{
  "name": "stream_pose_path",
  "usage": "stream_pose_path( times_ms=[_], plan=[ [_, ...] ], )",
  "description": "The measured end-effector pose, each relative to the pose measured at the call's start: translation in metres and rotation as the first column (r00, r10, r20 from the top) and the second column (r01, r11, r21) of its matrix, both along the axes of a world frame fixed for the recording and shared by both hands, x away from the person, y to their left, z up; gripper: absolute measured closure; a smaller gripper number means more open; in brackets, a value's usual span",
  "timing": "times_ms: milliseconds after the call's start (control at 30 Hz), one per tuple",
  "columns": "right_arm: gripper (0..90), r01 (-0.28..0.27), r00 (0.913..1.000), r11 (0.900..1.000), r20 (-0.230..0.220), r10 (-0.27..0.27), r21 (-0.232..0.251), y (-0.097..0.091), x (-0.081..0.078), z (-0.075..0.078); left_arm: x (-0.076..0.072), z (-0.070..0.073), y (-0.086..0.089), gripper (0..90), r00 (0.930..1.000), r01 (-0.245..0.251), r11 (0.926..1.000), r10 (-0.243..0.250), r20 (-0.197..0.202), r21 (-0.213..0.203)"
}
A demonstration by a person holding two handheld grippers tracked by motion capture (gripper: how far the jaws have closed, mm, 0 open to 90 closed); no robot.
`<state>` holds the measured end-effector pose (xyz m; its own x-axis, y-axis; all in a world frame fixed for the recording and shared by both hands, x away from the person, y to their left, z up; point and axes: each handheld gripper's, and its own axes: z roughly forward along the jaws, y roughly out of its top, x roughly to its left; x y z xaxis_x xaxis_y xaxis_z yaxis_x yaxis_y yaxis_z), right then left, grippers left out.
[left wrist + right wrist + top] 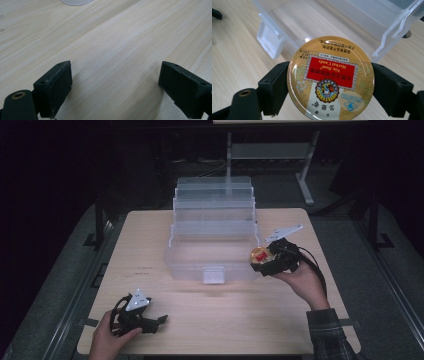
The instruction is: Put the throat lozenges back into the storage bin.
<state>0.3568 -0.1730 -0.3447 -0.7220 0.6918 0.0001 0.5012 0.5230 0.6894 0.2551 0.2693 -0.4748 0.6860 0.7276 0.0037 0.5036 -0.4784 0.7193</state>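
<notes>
Now candy tin round, lid facing cam, pinched edgewise by R tongs; L tongs spread.

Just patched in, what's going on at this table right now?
A person works with a gripper in each hand. The right gripper is clamped on a round gold candy tin with a red label, holding it in the air at the right end of the clear plastic tiered organiser box, which stands open on the light wooden table. The left gripper rests low over bare tabletop near the front left, jaws wide open with nothing between them.
</notes>
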Motion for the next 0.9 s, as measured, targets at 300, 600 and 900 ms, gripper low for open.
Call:
stream_pose_path(
  times_ms=[300, 600, 900],
  plan=[
    [19.8, 0.011, 0.9999, 0.9999, -0.002, -0.011, -0.005, 0.007, 0.013, -0.001, 0.0, 0.0, 0.0, 10.7, 1.0, 0.001, 1.0, -0.001, 0.001, 0.002],
    [19.8, 0.02, 0.9998, 0.9996, -0.008, -0.02, -0.019, 0.015, 0.026, -0.007, 0.0, 0.0, 0.0, 10.8, 1.0, 0.0, 1.0, 0.0, 0.0, 0.001],
    [19.8, 0.027, 0.9996, 0.9989, -0.009, -0.028, -0.039, 0.024, 0.037, -0.014, 0.0, 0.0, 0.0, 10.8, 1.0, 0.0, 1.0, 0.0, 0.0, 0.001]
  ],
)
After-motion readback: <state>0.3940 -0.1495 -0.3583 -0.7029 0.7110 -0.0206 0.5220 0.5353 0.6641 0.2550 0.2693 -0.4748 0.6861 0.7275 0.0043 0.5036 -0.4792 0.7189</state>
